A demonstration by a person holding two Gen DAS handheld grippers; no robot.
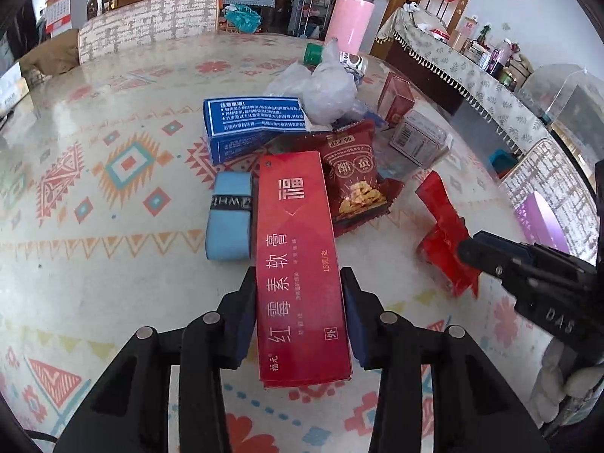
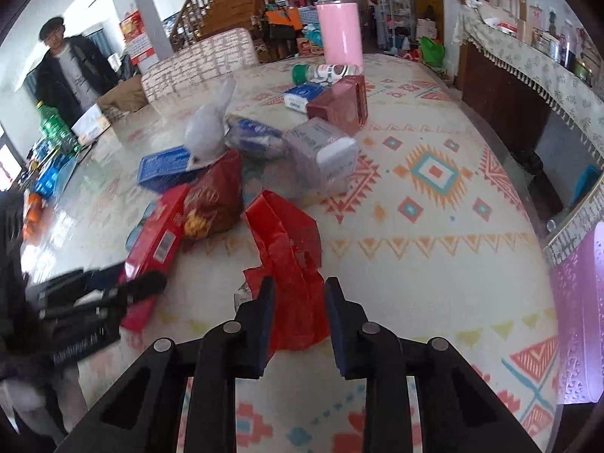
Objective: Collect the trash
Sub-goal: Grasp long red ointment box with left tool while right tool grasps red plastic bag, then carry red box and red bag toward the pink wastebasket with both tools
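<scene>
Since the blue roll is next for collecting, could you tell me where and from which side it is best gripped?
Grip the blue roll across its short width, at the black band around its middle, coming from above. It lies flat on the table, with its left side free; its right edge is close beside the long red box, so a finger there may be tight.

A home: wooden staircase, patterned dining table, cloth-draped sideboard.
</scene>
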